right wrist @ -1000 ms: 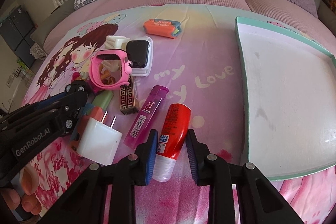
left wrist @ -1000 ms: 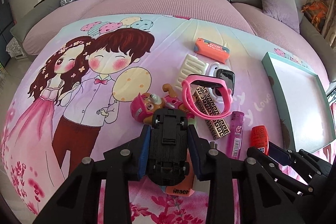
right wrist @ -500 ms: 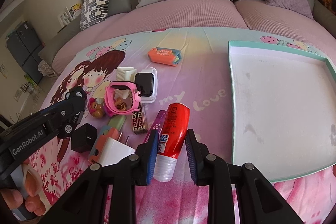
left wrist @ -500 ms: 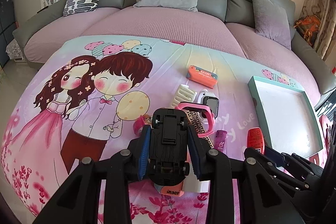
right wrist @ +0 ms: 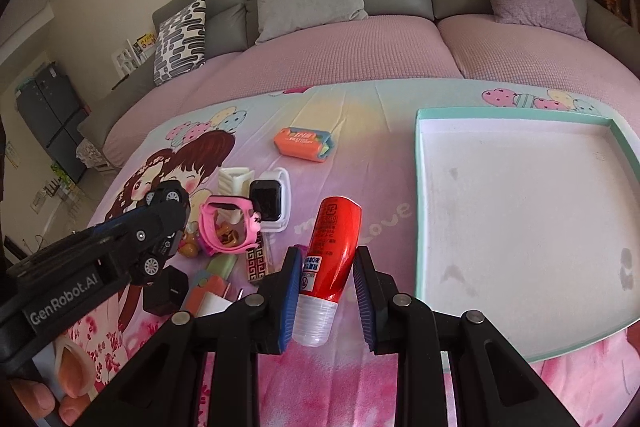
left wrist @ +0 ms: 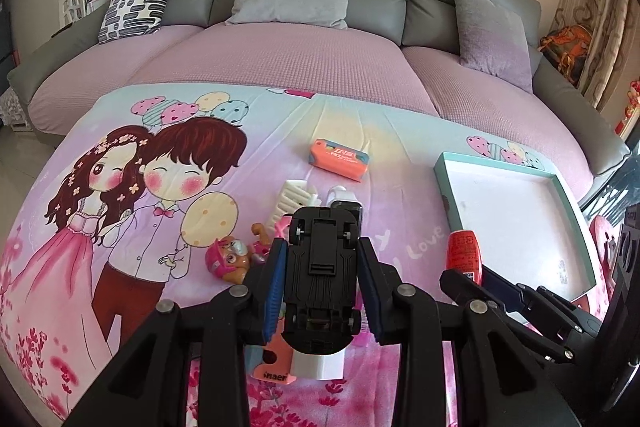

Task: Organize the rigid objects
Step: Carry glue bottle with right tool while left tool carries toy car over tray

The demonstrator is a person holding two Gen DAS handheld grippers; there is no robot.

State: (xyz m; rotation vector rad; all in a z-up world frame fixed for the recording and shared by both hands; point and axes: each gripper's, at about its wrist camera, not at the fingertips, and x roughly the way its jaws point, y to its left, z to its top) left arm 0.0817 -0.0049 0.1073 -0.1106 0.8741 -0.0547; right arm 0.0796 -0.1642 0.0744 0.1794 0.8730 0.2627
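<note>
Holding the small black plastic toy car [left wrist: 320, 279] tight in the left tool [left wrist: 322, 287] and the shiny red plastic bottle [right wrist: 330, 251] in the right tool [right wrist: 327, 291], above the bed, carry both slowly over the shallow teal-rimmed white tray [right wrist: 420, 211] and set them down flat.

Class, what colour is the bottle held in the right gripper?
Red bottle with a clear cap; the right wrist view shows it best.

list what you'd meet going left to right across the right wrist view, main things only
left gripper holding the black toy car → pink watch → white smartwatch → red bottle in the right gripper → teal-rimmed tray
</note>
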